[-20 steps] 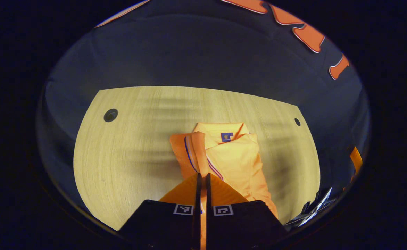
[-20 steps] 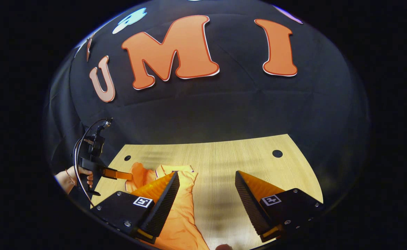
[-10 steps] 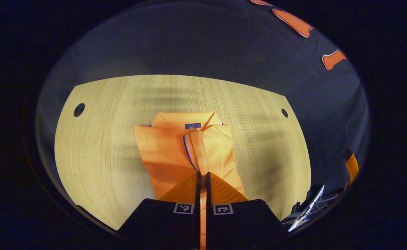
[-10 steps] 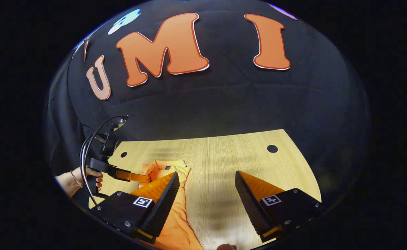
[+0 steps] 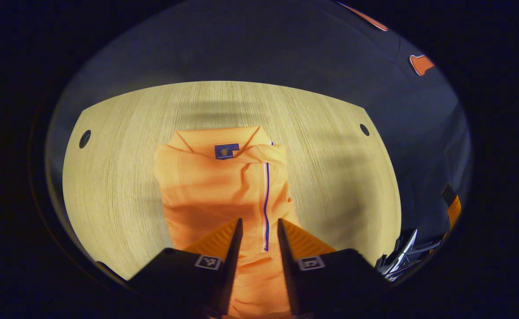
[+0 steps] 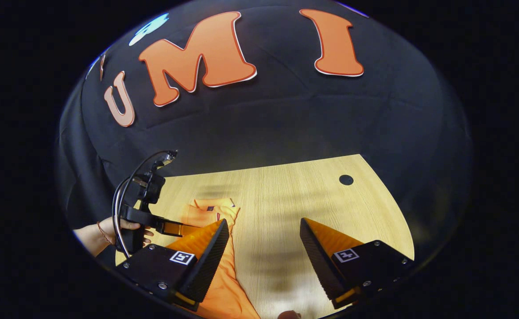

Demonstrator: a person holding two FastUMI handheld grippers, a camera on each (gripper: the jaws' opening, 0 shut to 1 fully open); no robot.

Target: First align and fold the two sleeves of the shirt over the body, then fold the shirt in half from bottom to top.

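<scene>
An orange shirt (image 5: 211, 190) lies on the wooden table (image 5: 118, 177), collar and blue label at the far end. A sleeve with a blue and white stripe (image 5: 266, 199) lies flat over the body. My left gripper (image 5: 259, 228) hovers low over the shirt's middle, open by a narrow gap, and the striped sleeve edge shows between its fingers. In the right gripper view, the shirt (image 6: 224, 283) runs along the left. My right gripper (image 6: 264, 230) is wide open above bare table beside it. A hand (image 6: 104, 230) holds the left gripper (image 6: 177, 229) over the shirt.
The table has round holes at its far corners (image 5: 84, 138) (image 5: 364, 129) (image 6: 346, 179). Bare wood (image 6: 286, 208) lies to the right of the shirt. The black cloth wall stands close behind the table. A shiny metal part (image 5: 399, 259) shows at the lower right edge.
My left gripper has opened and let go of the striped sleeve, which now lies flat across the body. The right gripper stays wide open, hardly moved.
</scene>
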